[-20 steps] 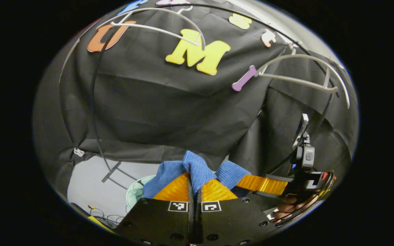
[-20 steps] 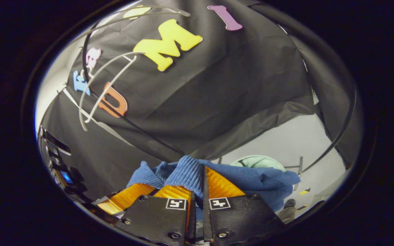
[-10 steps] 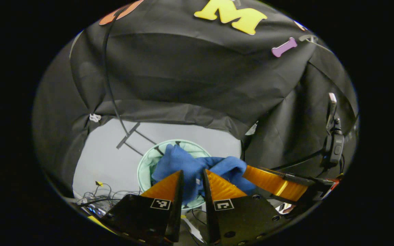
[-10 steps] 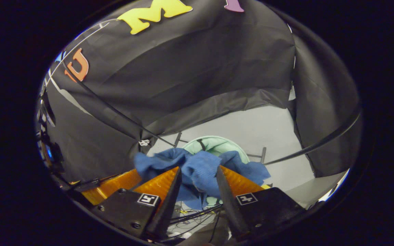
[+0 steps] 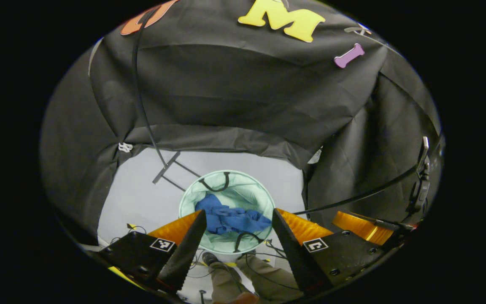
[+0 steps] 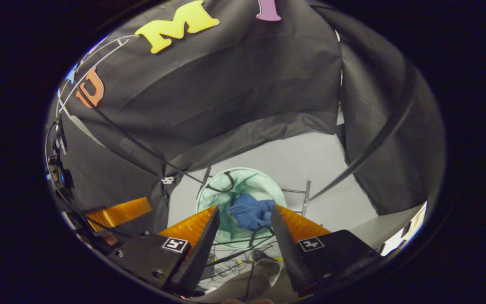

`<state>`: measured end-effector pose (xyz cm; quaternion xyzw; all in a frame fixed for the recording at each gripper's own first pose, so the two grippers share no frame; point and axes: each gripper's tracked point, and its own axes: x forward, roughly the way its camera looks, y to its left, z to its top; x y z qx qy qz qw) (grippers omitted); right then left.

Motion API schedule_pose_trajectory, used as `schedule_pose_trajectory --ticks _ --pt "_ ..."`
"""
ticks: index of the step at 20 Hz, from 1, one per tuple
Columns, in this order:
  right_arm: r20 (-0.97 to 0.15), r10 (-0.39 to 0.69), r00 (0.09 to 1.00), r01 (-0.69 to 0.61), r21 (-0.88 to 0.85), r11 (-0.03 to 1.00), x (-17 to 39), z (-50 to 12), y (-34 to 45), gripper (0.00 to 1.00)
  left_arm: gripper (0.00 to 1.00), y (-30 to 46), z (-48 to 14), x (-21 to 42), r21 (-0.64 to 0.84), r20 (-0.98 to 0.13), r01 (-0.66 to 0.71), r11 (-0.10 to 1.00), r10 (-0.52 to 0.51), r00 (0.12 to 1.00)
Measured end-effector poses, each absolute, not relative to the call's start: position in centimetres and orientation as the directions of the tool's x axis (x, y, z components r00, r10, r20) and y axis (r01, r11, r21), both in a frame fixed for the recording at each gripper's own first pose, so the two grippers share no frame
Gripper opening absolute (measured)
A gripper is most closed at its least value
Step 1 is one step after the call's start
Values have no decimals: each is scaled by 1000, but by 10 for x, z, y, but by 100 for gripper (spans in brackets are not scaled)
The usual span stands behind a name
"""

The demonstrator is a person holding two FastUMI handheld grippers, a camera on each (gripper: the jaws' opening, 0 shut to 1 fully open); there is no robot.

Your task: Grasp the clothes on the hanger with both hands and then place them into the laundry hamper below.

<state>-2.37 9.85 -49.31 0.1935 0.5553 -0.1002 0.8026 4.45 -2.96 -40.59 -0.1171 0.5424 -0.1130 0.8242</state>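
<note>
The blue garment (image 5: 230, 218) lies crumpled inside the round pale-green laundry hamper (image 5: 251, 192) on the grey floor, far below both grippers. In the right gripper view the same garment (image 6: 250, 211) rests in the hamper (image 6: 264, 181). My left gripper (image 5: 238, 217) hangs above the hamper, open, nothing between its orange fingers (image 5: 179, 226). My right gripper (image 6: 243, 213) is likewise open and empty over the hamper. The right gripper's orange finger (image 5: 357, 226) shows at the right of the left gripper view, and the left gripper's finger (image 6: 118, 211) at the left of the right gripper view.
Black booth cloth walls surround the grey floor (image 5: 141, 194). A black rack foot (image 5: 165, 166) stands beside the hamper. Cables (image 6: 234, 253) lie on the floor near it. A person's trouser legs and shoe (image 5: 247, 274) show below the grippers.
Both grippers opened fully and let go of the blue garment, which dropped from between the fingers into the hamper. The views stayed pointed down at the floor.
</note>
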Motion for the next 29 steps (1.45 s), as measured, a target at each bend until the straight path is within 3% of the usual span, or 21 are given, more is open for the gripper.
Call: schedule_pose_trajectory --ticks 5,10,14,15,17,18,19,21,26,29 --pt "-861 -42 506 377 178 909 -28 -425 63 81 95 -21 -336 60 -279 -799 116 953 -298 522" --pt "-708 -166 686 358 131 925 -30 -335 30 81 95 -9 -256 74 -232 -679 183 955 -294 672" --pt "-587 -243 772 364 96 926 -49 -276 15 81 95 2 -185 76 -171 -556 235 957 -291 779" --pt "-558 -261 787 369 88 925 -52 -261 10 83 87 3 -167 74 -158 -525 249 956 -295 798" --pt "-501 -287 816 371 74 926 -56 -227 10 84 100 6 -133 73 -132 -460 266 955 -297 837" --pt "-474 -301 828 371 60 927 -57 -211 8 84 100 9 -121 73 -120 -432 268 956 -293 853" --pt "-448 -310 839 369 48 928 -57 -196 1 84 100 12 -109 67 -109 -407 266 958 -287 867" --pt "-391 -321 863 359 27 933 -60 -167 -5 87 87 19 -82 62 -88 -357 246 965 -261 897" --pt "-248 -280 928 292 14 956 -65 -107 -12 90 100 30 -28 53 -55 -220 170 984 -178 959" --pt "-177 -216 960 220 3 976 -69 -73 -8 95 100 26 1 32 -41 -151 125 991 -129 980"
